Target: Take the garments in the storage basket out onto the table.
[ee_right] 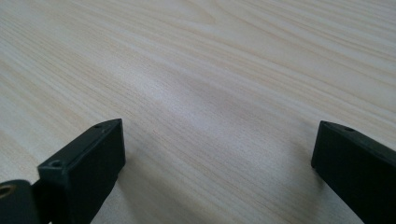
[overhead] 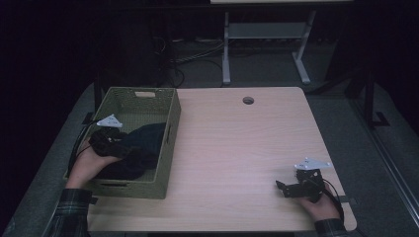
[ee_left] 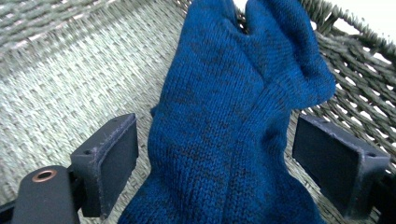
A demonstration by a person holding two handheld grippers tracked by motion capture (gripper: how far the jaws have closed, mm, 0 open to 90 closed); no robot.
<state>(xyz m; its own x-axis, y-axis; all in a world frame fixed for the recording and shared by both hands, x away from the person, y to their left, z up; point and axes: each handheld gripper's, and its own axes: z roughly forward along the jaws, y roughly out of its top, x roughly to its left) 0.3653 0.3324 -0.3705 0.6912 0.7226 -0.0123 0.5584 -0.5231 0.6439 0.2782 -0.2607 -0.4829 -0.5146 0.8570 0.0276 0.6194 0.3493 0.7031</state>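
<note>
A dark blue knitted garment [overhead: 141, 148] lies bunched inside a green woven basket [overhead: 170, 106] at the table's left. My left gripper [overhead: 112, 140] is down in the basket at the garment's left side. In the left gripper view the blue knit [ee_left: 229, 121] rises between the two wide-apart jaws, which stand open around it. My right gripper [overhead: 286, 189] rests low over the bare wood near the table's front right corner. In the right gripper view its jaws [ee_right: 215, 168] are spread wide with nothing between them.
The light wooden table [overhead: 237, 148] has a round cable hole [overhead: 248, 100] near its far edge. Beyond the table stand a white desk frame [overhead: 267, 34] and loose cables on a dark floor. Grey matting borders the table on both sides.
</note>
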